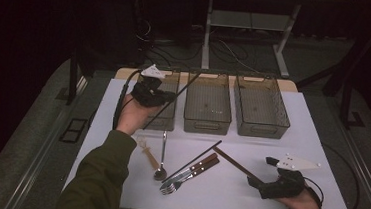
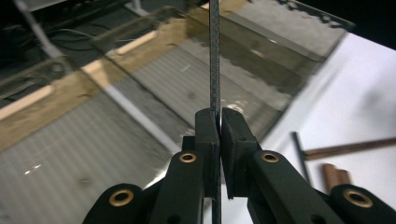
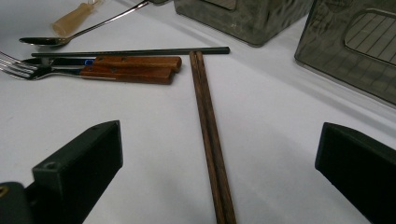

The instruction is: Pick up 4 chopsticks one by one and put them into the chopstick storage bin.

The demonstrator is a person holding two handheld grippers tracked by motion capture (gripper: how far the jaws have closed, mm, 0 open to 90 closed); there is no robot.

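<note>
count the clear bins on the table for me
3, in a row along the far edge: left bin behind the left gripper, middle bin, right bin.

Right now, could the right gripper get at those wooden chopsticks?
Probably yes: the right gripper has its jaws open, the wooden chopsticks lie between them on the bare white table, nothing in between.

White table (image 1: 286,202) bears three bins (image 1: 208,104), cutlery (image 1: 188,172), chopsticks (image 1: 234,162).
</note>
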